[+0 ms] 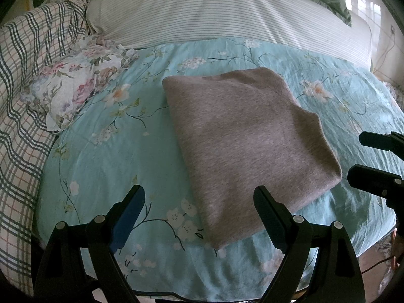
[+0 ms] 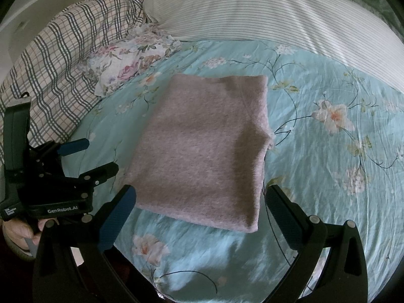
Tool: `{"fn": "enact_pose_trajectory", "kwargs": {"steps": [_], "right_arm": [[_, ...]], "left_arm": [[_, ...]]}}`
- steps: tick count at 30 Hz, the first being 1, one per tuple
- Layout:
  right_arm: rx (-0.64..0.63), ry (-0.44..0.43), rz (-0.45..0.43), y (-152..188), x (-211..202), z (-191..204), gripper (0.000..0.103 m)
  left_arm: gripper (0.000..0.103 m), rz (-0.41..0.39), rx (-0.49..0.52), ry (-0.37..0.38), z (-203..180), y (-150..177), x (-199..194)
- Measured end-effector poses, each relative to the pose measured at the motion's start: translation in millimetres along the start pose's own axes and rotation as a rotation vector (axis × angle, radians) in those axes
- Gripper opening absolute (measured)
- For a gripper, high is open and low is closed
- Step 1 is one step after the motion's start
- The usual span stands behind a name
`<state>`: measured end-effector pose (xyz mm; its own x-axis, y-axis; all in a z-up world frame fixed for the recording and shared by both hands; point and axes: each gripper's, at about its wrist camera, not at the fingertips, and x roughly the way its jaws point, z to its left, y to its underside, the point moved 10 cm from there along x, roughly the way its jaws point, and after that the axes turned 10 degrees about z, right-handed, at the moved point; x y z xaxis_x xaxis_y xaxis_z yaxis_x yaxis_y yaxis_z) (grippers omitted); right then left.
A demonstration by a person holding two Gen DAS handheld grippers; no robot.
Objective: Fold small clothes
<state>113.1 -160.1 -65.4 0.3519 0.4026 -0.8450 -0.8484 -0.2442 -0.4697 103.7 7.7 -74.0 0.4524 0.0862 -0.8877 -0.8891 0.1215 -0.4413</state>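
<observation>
A grey-pink garment (image 1: 247, 136) (image 2: 207, 146) lies folded into a flat rectangle on the turquoise floral bed sheet (image 1: 106, 156) (image 2: 328, 176). My left gripper (image 1: 199, 192) hovers open over its near left corner, its blue-padded fingers wide apart and holding nothing. In the right wrist view the same gripper (image 2: 101, 155) sits just left of the garment. My right gripper (image 2: 202, 189) is also open, above the garment's near edge and gripping nothing. In the left wrist view it (image 1: 358, 156) shows beside the garment's right corner.
A plaid quilt (image 1: 22, 75) (image 2: 55, 75) is bunched along the left. A floral cloth bundle (image 1: 75, 85) (image 2: 131, 63) lies at its edge. A striped pillow (image 1: 214, 12) (image 2: 252, 12) spans the back. A hand (image 2: 17, 229) holds the left gripper.
</observation>
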Motion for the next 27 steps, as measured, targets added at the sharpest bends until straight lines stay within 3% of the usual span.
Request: {"fn": "enact_pose_trajectory", "kwargs": {"steps": [27], "right_arm": [[0.003,0.013,0.001,-12,5,-10,0.103]], "left_arm": [[0.088,0.005,0.003,0.017,0,-5,4]]}}
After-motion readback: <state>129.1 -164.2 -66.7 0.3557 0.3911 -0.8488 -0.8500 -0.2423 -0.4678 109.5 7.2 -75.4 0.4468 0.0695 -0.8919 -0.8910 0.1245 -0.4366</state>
